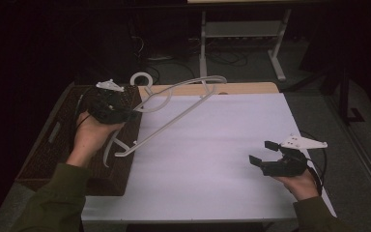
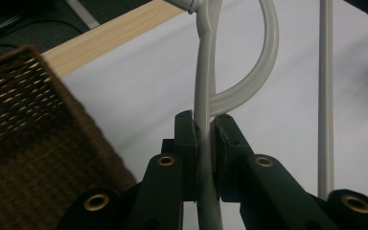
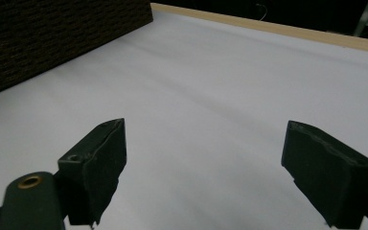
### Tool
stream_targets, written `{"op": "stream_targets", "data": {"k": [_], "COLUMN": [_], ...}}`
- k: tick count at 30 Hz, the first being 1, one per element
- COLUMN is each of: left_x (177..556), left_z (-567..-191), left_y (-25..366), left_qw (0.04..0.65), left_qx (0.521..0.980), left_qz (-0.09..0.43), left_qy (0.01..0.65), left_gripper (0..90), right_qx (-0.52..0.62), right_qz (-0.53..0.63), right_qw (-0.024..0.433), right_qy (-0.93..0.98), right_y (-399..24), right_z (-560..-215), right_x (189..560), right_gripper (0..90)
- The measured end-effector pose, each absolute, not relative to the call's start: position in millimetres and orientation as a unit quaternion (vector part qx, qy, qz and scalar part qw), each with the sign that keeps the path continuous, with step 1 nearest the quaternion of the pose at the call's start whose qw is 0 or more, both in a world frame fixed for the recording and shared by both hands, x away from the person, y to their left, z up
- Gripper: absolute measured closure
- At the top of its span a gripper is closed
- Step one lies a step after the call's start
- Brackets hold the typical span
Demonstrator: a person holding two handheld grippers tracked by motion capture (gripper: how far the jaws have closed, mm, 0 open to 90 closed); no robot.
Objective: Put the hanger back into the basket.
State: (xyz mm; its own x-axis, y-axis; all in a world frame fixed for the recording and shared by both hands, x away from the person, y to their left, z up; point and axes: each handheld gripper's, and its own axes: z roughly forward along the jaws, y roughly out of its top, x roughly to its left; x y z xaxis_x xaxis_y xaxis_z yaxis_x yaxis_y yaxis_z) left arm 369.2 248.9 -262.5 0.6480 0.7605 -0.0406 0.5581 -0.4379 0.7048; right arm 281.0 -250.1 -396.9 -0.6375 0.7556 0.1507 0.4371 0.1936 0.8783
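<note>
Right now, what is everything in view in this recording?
hanger: one, white plastic, lifted at the table's left, gripped at its shoulder
basket: one, dark brown wicker, left end of the table
sheet: one, white, covering the tabletop
table: one, light wood edge at the far side
metal frame: one, grey, on the floor behind
left claw: black, shut on the hanger
right claw: black, open, above the sheet at right
</note>
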Motion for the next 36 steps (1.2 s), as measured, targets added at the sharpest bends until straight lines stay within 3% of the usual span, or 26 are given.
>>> {"op": "stream_targets", "data": {"k": [20,36], "left_x": [363,357], "left_z": [-262,-279], "left_y": [355,444], "left_qw": [0.335,0.284], "left_qx": [0.807,0.786], "left_qz": [0.174,0.204], "left_qy": [0.455,0.510], "left_gripper": [82.0,82.0], "right_qx": [0.393,0.398], "right_qz": [0.494,0.489], "right_qw": [0.162,0.167], "right_qy": [0.759,0.758], "right_y": [-248,-248], "right_z": [-398,-399], "right_x": [281,282], "right_gripper": [13.5,13.7]}}
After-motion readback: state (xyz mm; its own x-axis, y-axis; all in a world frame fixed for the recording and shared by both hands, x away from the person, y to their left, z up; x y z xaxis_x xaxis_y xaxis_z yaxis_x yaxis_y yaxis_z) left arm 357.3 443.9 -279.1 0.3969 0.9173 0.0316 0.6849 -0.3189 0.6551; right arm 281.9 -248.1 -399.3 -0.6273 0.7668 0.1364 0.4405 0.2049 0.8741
